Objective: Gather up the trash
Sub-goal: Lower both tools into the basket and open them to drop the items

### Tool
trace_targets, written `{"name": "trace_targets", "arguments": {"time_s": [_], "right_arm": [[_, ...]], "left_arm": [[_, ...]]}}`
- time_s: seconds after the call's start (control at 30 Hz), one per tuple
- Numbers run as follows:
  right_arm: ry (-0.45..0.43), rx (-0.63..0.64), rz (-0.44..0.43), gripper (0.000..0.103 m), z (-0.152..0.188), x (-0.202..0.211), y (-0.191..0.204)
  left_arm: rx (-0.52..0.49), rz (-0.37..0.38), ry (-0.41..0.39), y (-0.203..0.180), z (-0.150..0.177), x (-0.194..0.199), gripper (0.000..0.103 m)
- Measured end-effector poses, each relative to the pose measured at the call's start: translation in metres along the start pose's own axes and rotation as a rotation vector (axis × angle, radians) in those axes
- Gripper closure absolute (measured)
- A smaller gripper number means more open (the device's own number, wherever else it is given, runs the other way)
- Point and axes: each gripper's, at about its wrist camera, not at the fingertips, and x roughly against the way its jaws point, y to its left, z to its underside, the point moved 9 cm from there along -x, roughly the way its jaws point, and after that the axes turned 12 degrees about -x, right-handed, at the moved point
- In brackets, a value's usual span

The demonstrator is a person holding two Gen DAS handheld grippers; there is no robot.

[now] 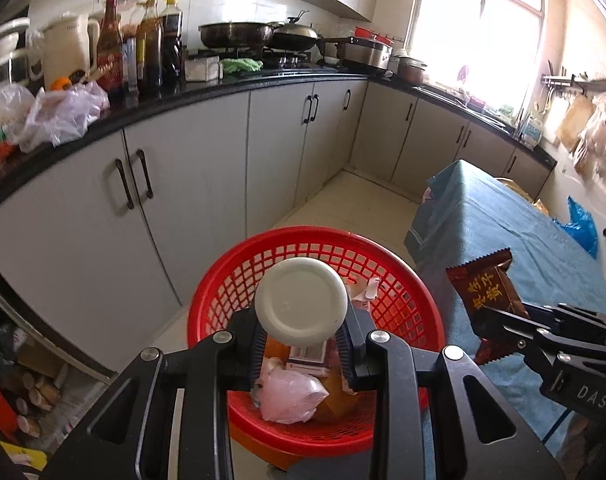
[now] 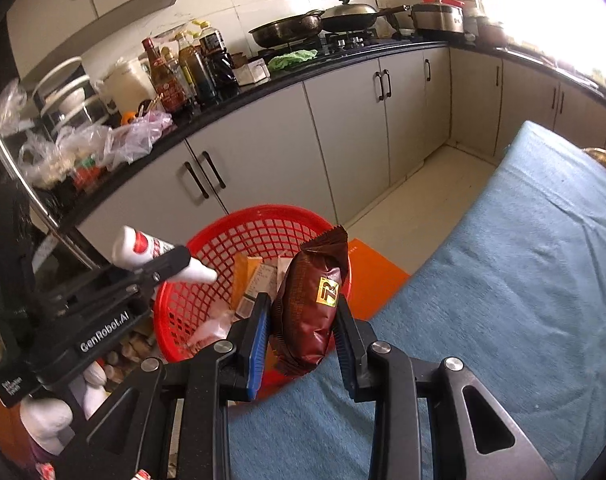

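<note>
Currently both grippers carry trash and neither piece is in the red basket (image 1: 239, 280) yet. The left gripper (image 1: 301, 346) is clamped on a small white bottle (image 1: 301, 301), whose round base faces the lens at the centre of the left wrist view, directly above the basket's opening; the right wrist view shows the same bottle at middle left, lying slantwise in the jaws with its narrow end toward the basket. The right gripper (image 2: 301, 334) is closed on a brown snack packet (image 2: 313, 300), held upright at the lower centre of its frame, over the near rim where the basket meets the blue cloth (image 2: 523, 280) on the table. Inside the basket lie a pink plastic bag (image 1: 291, 394), a small carton and orange paper. Risks, as judged: the packet is glossy and puffed (a poor surface for pads), so it may slide out early and land on the cloth or the floor; released where it hangs now, it may strike the rim and tip outward. The bottle, being round, may roll between the pads or bounce off the contents. With both grippers converging on one opening, they may knock each other or push the light basket aside.
</note>
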Motion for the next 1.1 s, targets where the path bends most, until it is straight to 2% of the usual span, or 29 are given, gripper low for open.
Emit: {"name": "trace_targets", "arguments": {"time_s": [0.17, 0.57, 1.1], "right_arm": [[0.011, -0.017, -0.039, 0.070, -0.002, -0.009, 0.003], [0.031, -0.020, -0.056, 0.070, 0.001, -0.023, 0.006], [0.033, -0.011, -0.046, 0.070, 0.000, -0.039, 0.007]], "left_arm": [[-0.014, -0.010, 0.002, -0.005, 0.001, -0.005, 0.074], [-0.052, -0.065, -0.003, -0.006, 0.005, -0.006, 0.074], [-0.030, -0.060, 0.024, -0.001, 0.009, -0.020, 0.074]]}}
